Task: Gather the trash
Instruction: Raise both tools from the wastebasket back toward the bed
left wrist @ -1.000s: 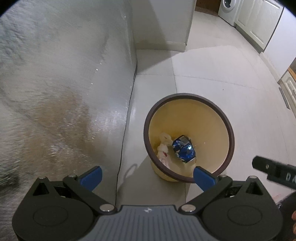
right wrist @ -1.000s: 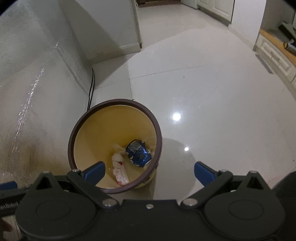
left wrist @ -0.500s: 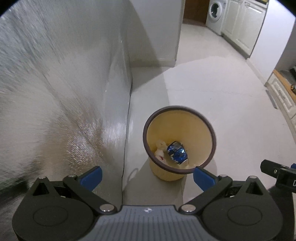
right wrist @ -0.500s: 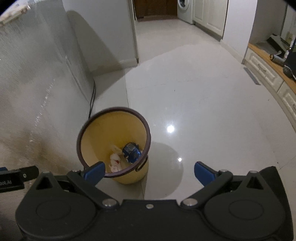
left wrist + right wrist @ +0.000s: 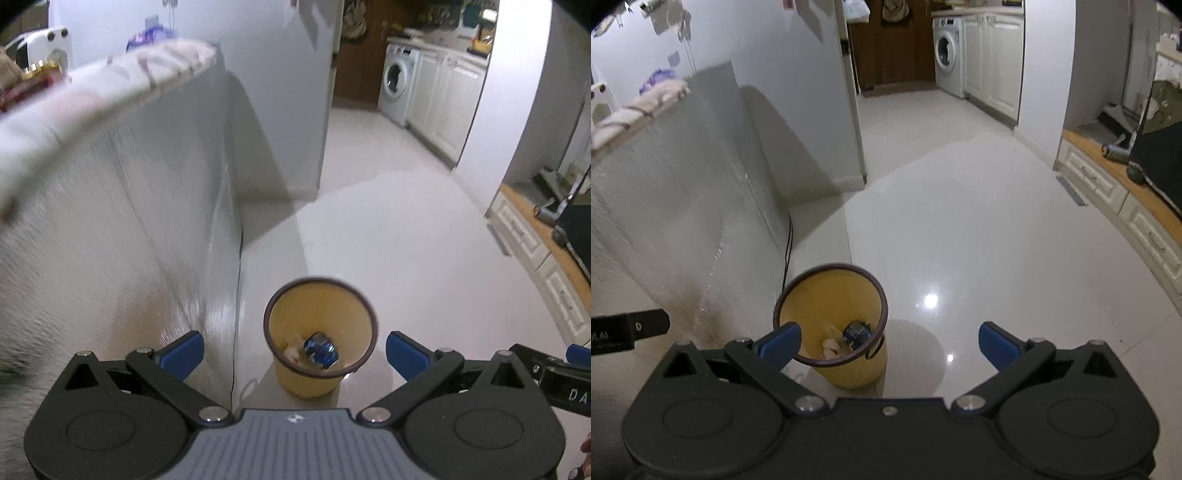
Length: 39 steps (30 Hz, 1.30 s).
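yellow bin (image 5: 320,354) stands on the floor below and ahead of both empty, wide-open tongs, blue wrapper (image 5: 320,350) and white scrap (image 5: 291,353) inside; left gripper (image 5: 293,354) looks nearer, almost centred over it.

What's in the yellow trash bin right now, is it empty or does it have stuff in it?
Not empty. The yellow trash bin stands upright on the floor, with a crushed blue can and some crumpled white paper at its bottom; mostly unfilled.

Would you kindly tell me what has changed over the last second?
Both grippers, left and right, have risen away from the yellow bin, which now looks smaller. Nothing was grasped or released. Both stay open; the blue can and crumpled paper remain inside.
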Available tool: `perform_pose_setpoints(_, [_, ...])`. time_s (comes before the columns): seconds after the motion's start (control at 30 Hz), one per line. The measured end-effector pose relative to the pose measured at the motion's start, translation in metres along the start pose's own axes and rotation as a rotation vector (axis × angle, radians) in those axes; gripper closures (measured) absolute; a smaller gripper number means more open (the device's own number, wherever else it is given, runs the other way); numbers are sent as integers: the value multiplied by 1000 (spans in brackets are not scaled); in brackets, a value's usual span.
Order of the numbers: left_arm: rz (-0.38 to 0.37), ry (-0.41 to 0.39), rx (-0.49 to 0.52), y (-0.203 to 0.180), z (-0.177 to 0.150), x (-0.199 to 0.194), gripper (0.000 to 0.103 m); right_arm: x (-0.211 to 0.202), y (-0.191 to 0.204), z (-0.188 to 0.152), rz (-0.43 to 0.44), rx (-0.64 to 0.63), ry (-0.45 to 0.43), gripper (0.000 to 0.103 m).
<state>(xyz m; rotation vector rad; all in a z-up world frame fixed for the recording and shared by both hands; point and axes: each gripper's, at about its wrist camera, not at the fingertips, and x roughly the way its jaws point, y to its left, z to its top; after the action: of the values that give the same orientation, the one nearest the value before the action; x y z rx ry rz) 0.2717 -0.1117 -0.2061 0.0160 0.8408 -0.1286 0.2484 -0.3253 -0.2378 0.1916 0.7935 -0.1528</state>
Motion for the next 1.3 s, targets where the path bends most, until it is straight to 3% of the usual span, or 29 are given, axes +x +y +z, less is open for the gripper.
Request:
perform_pose_setpoints(0.23, [-36, -97, 16, -9, 16, -63, 0, -63, -1, 16, -3, -14, -99, 0])
perform_pose_setpoints(0.6, [-34, -241, 57, -8, 28, -159, 0, -144, 8, 31, 16, -16, -244, 0])
perform_pose_setpoints(1.03, [16, -350, 26, 40, 40, -233, 0, -208, 51, 51, 88, -81, -363, 0])
perform_pose_setpoints(1.3, [62, -405, 20, 90, 45, -263, 0, -233, 95, 63, 153, -117, -427, 0])
